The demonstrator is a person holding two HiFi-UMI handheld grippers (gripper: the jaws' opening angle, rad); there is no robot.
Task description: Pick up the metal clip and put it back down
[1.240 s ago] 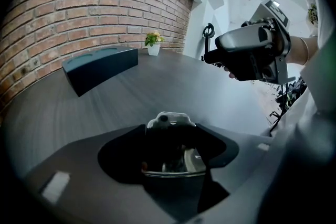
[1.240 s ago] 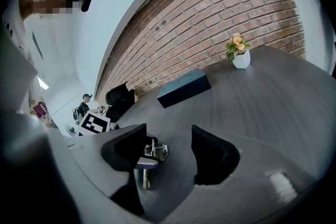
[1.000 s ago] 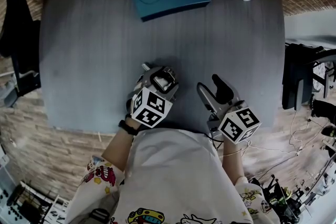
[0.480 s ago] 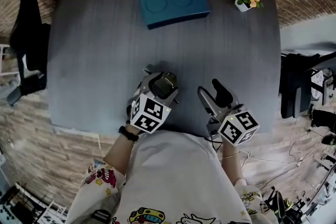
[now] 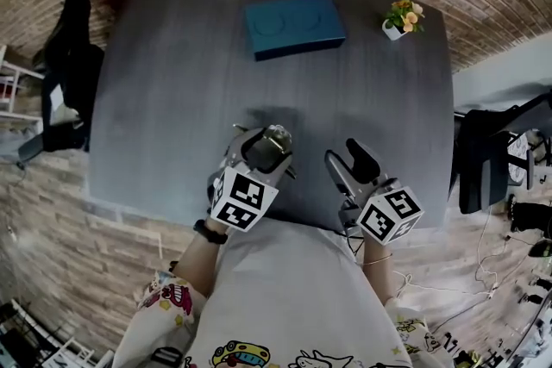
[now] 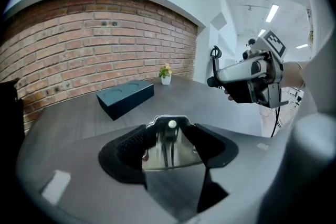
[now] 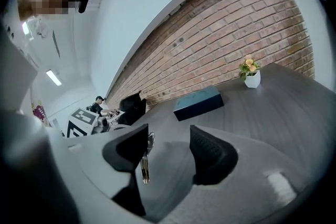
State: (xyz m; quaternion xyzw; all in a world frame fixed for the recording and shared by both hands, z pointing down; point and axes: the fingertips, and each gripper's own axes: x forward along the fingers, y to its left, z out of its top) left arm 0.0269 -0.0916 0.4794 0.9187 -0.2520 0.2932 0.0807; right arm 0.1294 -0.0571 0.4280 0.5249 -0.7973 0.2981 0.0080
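Observation:
The metal clip [image 6: 167, 147] is a shiny folded plate with a small pale knob on top. My left gripper [image 6: 168, 136] is shut on it, one black pad against each side. In the head view the clip [image 5: 266, 148] sits in the left gripper [image 5: 263, 142] just above the grey table [image 5: 172, 99], near its front edge. My right gripper [image 5: 349, 158] hovers to the right, apart from the clip. In the right gripper view its jaws [image 7: 168, 149] are closing with nothing between them. A thin metal strip shows beside its left finger [image 7: 126, 149].
A dark blue box [image 5: 295, 26] with two round hollows lies at the back of the table. A small potted plant [image 5: 401, 17] stands at the back right corner. A dark jacket on a chair [image 5: 73, 56] is off the left edge, and another chair [image 5: 483, 159] is at the right.
The head view has shifted, so the table sits lower and more to the right in the picture. Both grippers stay at the front edge, the left still shut on the clip.

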